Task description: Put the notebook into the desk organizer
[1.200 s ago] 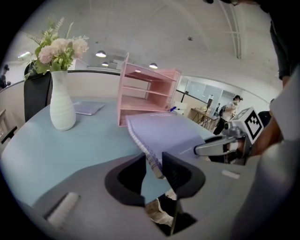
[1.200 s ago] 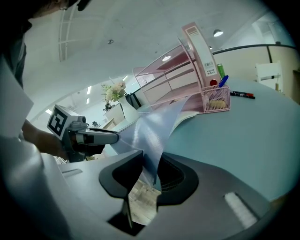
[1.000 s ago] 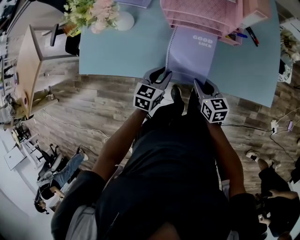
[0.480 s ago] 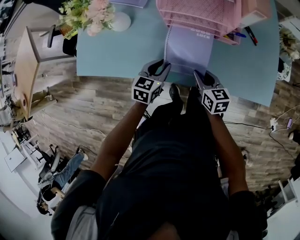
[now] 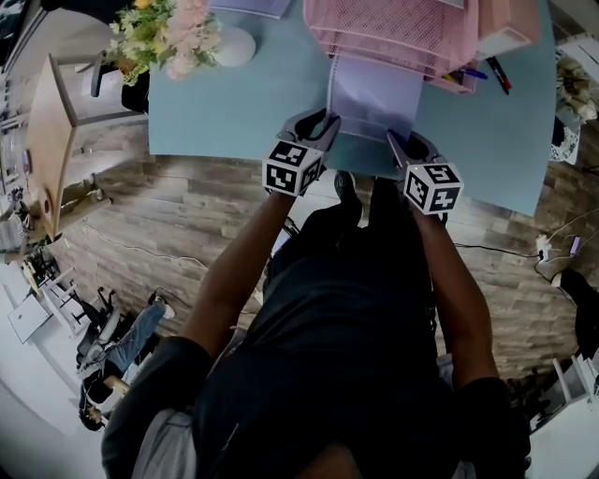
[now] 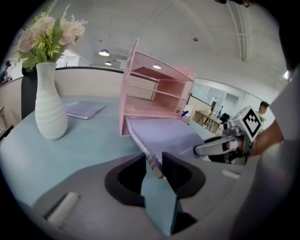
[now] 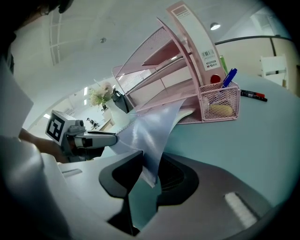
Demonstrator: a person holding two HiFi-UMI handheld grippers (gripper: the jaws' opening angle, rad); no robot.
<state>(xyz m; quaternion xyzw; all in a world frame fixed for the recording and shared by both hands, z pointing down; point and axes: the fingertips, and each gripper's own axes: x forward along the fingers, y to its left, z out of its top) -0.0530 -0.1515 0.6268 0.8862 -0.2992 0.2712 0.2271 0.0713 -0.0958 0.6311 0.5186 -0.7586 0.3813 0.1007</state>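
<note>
**Both grippers on the notebook, its far end in the organizer**

Nearest me, the left gripper has its jaws closed on the near corner of the notebook. The end of the wire spiral sits between the pads, so the jaws stand fairly far apart. The right gripper pinches the other near corner with a narrow gap. There I see a thin, glossy lavender sheet curling up and away from the jaws.

From the head view, the two grippers sit side by side at the near edge of the pale blue table, with the notebook running away from them. Its far end is tucked under the lowest shelf of the pink desk organizer, while the near half lies out on the table.

Beyond that, a mesh pen cup on the organizer's right side holds a blue pen, and a marker lies on the table beside it. Off to the left stands a white vase of flowers. A second notebook lies flat further back.
</note>
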